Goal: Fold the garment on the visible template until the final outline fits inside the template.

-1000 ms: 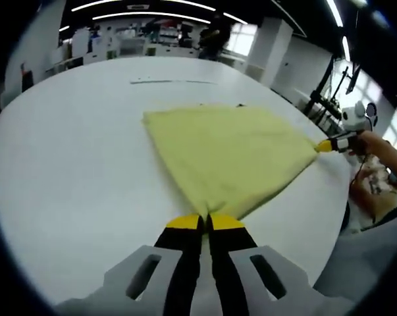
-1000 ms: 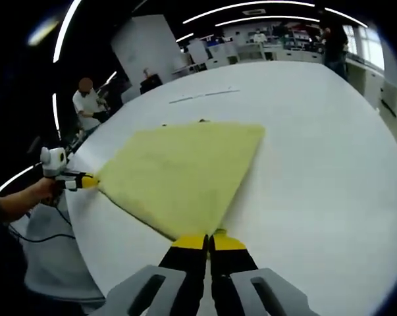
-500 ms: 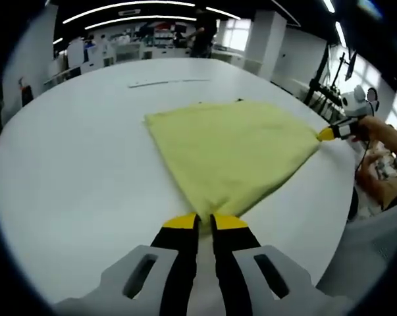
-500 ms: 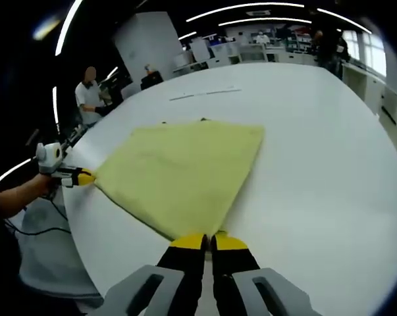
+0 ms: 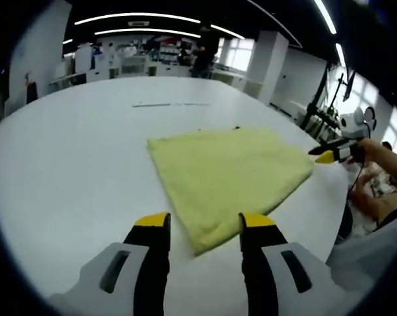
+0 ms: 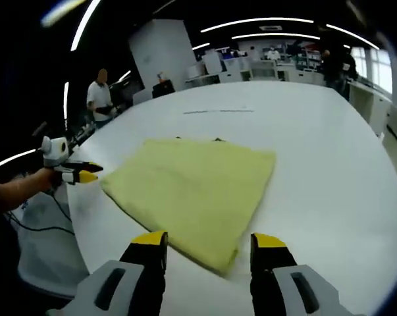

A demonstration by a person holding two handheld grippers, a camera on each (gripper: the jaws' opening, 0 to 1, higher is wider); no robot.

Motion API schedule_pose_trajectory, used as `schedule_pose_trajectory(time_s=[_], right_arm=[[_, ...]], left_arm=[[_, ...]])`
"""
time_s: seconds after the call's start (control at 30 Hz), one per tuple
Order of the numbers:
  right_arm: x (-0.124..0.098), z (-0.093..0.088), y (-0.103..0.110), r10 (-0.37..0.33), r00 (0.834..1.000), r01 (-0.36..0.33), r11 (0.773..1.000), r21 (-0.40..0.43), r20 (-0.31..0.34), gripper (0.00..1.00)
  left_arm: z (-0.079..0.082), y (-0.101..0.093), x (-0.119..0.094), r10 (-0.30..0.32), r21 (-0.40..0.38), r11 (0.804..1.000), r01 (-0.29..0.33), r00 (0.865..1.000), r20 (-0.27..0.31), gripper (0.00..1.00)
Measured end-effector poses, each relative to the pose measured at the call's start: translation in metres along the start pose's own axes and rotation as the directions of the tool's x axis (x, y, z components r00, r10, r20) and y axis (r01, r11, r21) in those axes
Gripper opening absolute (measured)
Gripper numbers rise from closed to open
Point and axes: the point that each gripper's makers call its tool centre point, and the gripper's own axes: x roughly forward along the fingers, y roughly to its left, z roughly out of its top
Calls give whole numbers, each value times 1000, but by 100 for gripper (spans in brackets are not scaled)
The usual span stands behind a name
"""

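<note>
On the white worktop [image 5: 66, 164] the yellow garment [image 5: 228, 174] is lying folded, apparently released; left tool [image 5: 205, 227] and right tool [image 6: 208, 243] are hovering spread.

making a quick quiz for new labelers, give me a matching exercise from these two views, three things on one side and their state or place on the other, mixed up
Things:
1. yellow garment
2. left tongs
3. right tongs
4. white table

States or places:
a. bears the cloth, bare around it
b. open, a cloth corner lying between the yellow tips, in the left gripper view
c. lies flat, folded, let go by both
d. open, a cloth corner just ahead, in the right gripper view

Pairs: 1-c, 2-b, 3-d, 4-a
</note>
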Motion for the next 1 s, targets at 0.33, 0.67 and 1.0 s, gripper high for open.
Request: schedule_pose_trajectory(time_s=[0.33,0.67,1.0], right_arm=[[-13,25,23,22,995,-12,995,-95,102,81],[-30,35,40,30,984,-4,989,-146,174,99],[-42,41,59,60,973,-20,984,-177,225,99]], left_arm=[[24,-20,-15,-12,82,997,5,996,83,71],[29,-23,-29,-12,123,992,-2,994,110,91],[28,-13,-35,22,139,989,-40,991,134,99]])
